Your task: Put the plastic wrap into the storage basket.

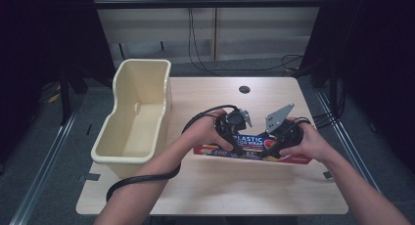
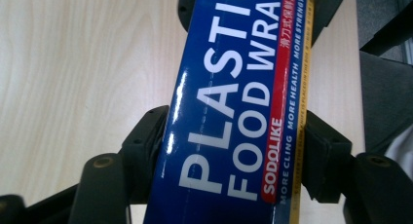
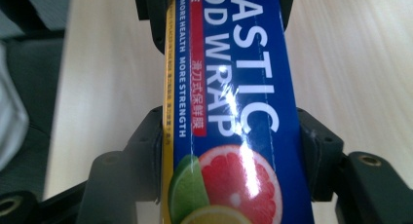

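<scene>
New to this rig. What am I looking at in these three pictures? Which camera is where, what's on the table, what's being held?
No robot arm here: a person holds a two-jaw hand-held gripper in each hand. The high view looks down on the table from above the person's side. The other two cameras ride on the grippers and look along their black jaws. On the table stand an empty cream plastic bin and a long blue box of plastic food wrap. The left hand-held gripper is clamped across one end of the box, the right hand-held gripper across the other, by the fruit picture.
</scene>
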Demonstrator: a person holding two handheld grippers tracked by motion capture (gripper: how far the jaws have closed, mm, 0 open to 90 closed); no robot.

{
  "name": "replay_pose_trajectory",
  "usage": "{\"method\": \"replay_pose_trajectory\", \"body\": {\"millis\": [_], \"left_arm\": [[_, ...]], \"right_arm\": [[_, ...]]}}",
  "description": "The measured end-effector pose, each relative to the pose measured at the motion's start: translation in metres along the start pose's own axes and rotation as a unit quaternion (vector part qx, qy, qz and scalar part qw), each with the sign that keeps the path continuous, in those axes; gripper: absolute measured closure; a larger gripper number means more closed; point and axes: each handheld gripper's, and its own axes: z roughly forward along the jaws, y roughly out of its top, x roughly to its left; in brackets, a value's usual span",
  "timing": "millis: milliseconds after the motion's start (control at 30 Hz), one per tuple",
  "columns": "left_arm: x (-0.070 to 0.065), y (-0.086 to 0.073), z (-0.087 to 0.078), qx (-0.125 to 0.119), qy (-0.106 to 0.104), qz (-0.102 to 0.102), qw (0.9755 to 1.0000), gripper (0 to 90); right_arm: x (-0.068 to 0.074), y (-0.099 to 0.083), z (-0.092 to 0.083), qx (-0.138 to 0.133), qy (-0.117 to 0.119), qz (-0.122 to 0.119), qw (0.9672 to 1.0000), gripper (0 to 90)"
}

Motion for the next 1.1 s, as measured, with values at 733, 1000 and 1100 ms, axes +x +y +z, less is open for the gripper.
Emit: {"method": "replay_pose_trajectory", "body": {"millis": [733,1000,1100], "left_arm": [[0.012,-0.035,-0.073,0.025,0.056,-0.144,0.9876,39.7],[0.014,-0.041,-0.090,0.021,0.075,-0.165,0.9831,39.7],[0.015,-0.042,-0.095,0.030,0.078,-0.169,0.9820,39.7]], "right_arm": [[-0.011,-0.031,-0.032,-0.076,-0.143,0.133,0.9779,1.6],[-0.002,-0.038,-0.017,-0.055,-0.148,0.132,0.9785,3.6],[0.000,-0.039,-0.014,-0.058,-0.145,0.132,0.9788,1.2]]}}
